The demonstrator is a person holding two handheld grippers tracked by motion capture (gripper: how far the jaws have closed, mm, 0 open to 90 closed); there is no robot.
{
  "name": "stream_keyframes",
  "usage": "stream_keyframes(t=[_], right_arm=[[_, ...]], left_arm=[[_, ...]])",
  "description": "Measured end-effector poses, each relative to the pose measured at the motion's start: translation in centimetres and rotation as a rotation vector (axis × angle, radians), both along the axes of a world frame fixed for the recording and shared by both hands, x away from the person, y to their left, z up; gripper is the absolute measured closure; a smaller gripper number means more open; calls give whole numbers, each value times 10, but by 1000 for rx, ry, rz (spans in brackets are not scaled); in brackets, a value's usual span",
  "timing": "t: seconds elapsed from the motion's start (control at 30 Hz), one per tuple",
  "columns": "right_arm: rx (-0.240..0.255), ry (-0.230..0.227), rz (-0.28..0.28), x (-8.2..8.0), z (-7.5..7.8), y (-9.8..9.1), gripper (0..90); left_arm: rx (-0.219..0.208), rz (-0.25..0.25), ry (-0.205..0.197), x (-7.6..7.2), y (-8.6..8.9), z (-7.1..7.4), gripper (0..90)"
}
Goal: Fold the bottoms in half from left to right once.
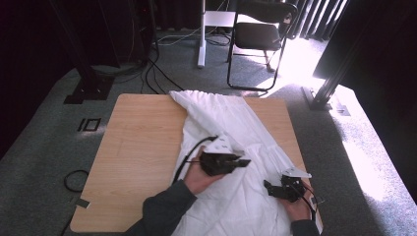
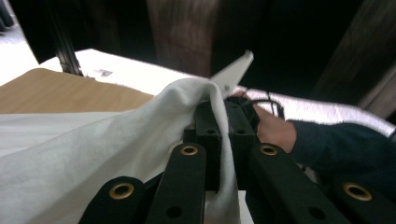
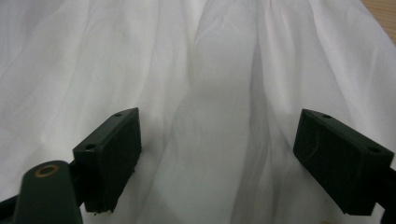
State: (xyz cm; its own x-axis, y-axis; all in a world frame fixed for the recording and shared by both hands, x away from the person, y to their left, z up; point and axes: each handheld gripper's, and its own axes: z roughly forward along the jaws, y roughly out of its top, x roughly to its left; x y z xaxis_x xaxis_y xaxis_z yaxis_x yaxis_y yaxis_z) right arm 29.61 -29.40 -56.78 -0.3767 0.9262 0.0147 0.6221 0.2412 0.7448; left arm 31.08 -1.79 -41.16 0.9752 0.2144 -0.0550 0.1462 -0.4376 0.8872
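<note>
A white cloth (image 1: 231,128) lies crumpled across the right half of the wooden table (image 1: 142,147). My left gripper (image 1: 241,162) is over the middle of the cloth, pointing right, and is shut on a fold of the white cloth (image 2: 177,107), which drapes over its jaws. My right gripper (image 1: 269,188) rests low on the cloth near the table's front right. In the right gripper view its jaws stand wide open (image 3: 217,158) over the white cloth (image 3: 205,93), with nothing pinched between them.
The left half of the table is bare wood. Beyond the far edge stand a black folding chair (image 1: 258,34) and a white post (image 1: 201,34). Black cables (image 1: 147,73) run across the grey carpet, and dark frame legs (image 1: 88,83) stand at the far left.
</note>
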Motion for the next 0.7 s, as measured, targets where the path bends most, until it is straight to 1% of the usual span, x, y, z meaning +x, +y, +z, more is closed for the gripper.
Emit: stream_keyframes(t=[0.03, 0.1, 0.13, 0.17, 0.2, 0.27, 0.33, 0.37, 0.4, 0.43, 0.47, 0.5, 0.53, 0.57, 0.6, 0.67, 0.7], right_arm=[[4, -2, -8, 0, 0, 0, 180], [7, -11, -19, -1, 0, -1, 237], [10, -8, -28, -2, 1, -2, 281], [4, -2, -40, -3, 3, -2, 337], [-1, 1, -51, -4, 6, -2, 357], [0, -20, -71, -7, 14, -2, 405], [23, -52, -74, -9, 27, 1, 433], [40, -68, -66, -10, 34, 3, 441], [52, -82, -58, -10, 40, 5, 449], [68, -93, -50, -10, 46, 9, 455], [75, -103, -36, -9, 51, 12, 466], [76, -106, -14, -8, 55, 16, 470], [75, -100, 3, -6, 57, 20, 470], [72, -96, 15, -3, 57, 24, 469], [72, -82, 24, 0, 56, 27, 459], [85, -43, 28, 5, 50, 31, 448], [89, -28, 29, 6, 47, 33, 441]], left_arm=[[15, 3, 24, 3, -6, -8, 839], [44, 26, 41, 8, -8, -22, 718], [54, 41, 42, 10, -6, -26, 649], [56, 62, 41, 11, 0, -27, 604], [49, 80, 46, 12, 8, -27, 582], [41, 128, 25, 13, 28, -26, 563], [59, 210, -3, 15, 52, -26, 551], [59, 239, -5, 16, 65, -27, 550], [62, 275, 5, 18, 79, -30, 550], [70, 318, 1, 18, 92, -33, 543], [80, 357, -1, 18, 105, -38, 538], [98, 395, -6, 18, 118, -43, 538], [109, 440, -2, 18, 130, -50, 530], [116, 469, 25, 19, 141, -57, 525], [122, 500, 41, 19, 152, -65, 524], [142, 548, 65, 18, 169, -81, 496], [161, 568, 76, 17, 175, -89, 482]])
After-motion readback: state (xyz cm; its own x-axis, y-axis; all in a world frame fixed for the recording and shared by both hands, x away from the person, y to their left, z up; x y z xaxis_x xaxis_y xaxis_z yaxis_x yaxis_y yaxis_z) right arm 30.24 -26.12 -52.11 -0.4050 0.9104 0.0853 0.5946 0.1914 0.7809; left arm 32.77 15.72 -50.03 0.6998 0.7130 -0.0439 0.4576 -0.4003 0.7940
